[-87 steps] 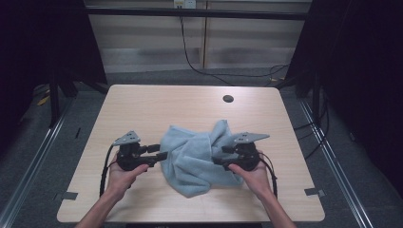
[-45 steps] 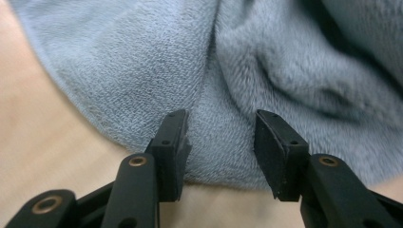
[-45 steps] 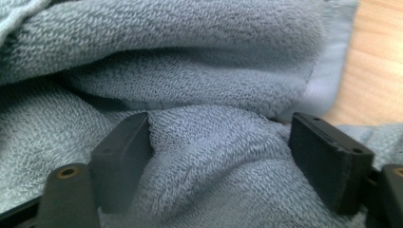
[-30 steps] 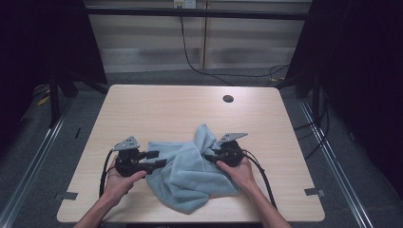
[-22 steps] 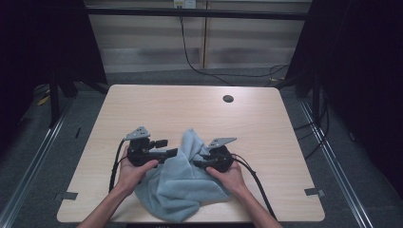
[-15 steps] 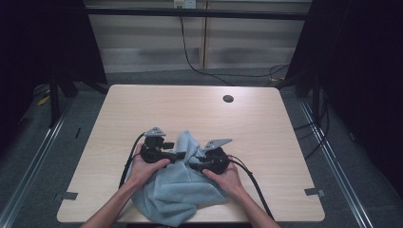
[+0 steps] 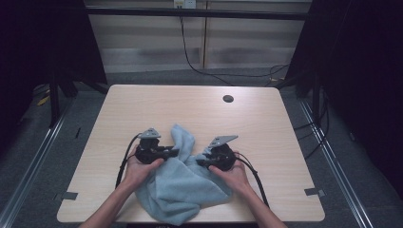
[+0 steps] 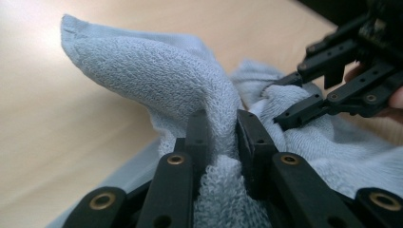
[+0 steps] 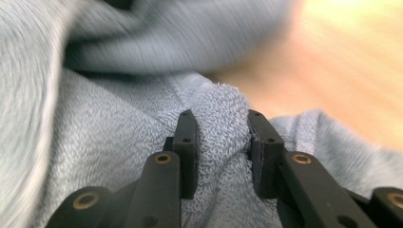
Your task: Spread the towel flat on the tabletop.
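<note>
Towel (image 7: 183, 187): light blue terry cloth, looped pile, hemmed edge; lies rumpled on the near middle of the counter, its lower edge reaching the counter's near rim; one fold stands up between the two tongs.
Counter (image 7: 190, 109): pale wood-grain top, rectangular with rounded corners; a dark round cable hole (image 7: 228, 99) sits toward the far right, well apart from the towel.
Left tongs (image 7: 175, 152): black, jointed links with brass-coloured rivets, grey three-cornered plate on top; the jaws have just been closing and now pinch a raised ridge of towel between the pads, as the left gripper view (image 8: 222, 137) shows closely.
Right tongs (image 7: 199, 162): same build; clamped on a bunched fold of towel, with the pile bulging between the pads in the right gripper view (image 9: 219, 137).
Left hand (image 7: 140, 166): wraps the tongs' body from below, forearm entering from the bottom edge, tongs pointing toward the right.
Right hand (image 7: 233, 175): holds its tongs the same way, pointing left, toward the other pair.
Spacing: the two pairs of tongs face each other, near but not touching, with the upright fold between them.
Cables: a black lead trails from each pair back toward the person.
</note>
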`<state>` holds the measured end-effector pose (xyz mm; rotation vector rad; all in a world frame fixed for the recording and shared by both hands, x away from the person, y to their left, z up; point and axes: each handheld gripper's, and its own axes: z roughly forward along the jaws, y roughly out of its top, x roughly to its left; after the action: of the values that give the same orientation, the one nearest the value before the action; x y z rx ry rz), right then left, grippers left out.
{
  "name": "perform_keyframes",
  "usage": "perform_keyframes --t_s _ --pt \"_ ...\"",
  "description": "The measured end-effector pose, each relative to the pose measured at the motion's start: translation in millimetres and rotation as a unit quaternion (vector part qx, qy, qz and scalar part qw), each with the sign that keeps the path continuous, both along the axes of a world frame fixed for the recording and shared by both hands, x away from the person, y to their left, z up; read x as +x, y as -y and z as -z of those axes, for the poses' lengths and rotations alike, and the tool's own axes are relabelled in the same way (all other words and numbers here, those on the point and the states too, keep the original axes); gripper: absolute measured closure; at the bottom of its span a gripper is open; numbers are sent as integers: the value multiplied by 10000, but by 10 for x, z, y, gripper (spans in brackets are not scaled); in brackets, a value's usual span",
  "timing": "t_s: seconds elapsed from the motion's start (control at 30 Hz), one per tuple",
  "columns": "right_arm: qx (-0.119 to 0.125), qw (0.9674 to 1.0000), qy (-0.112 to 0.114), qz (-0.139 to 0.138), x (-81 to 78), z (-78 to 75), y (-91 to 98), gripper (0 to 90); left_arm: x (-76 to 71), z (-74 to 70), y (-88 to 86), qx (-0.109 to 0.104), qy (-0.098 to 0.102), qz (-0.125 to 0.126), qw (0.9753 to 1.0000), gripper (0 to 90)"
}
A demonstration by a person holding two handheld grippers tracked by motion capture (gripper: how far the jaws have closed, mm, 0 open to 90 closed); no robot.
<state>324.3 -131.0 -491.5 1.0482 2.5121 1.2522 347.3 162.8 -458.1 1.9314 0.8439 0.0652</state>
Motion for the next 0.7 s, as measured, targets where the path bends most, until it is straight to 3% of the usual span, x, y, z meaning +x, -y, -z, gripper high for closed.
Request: perform_keyframes --t_s 0.17,0.3,0.4,0.53,0.7 --pt "106 9976 284 627 38 -278 348 704 -36 -273 -329 -428 315 -356 9980 769" --pt "135 9916 604 1132 117 -573 631 706 -68 -523 -509 -602 682 -591 9941 772" --pt "197 9835 911 1548 178 -836 846 707 -84 -717 -634 -736 943 -805 9895 776" --pt "316 9699 1273 2050 278 -1179 1095 708 -38 -959 -770 -917 1192 -1102 9825 780" --pt "511 9531 1721 2439 428 -1529 1207 707 -48 -1194 -816 -1103 1539 -1363 9724 784"
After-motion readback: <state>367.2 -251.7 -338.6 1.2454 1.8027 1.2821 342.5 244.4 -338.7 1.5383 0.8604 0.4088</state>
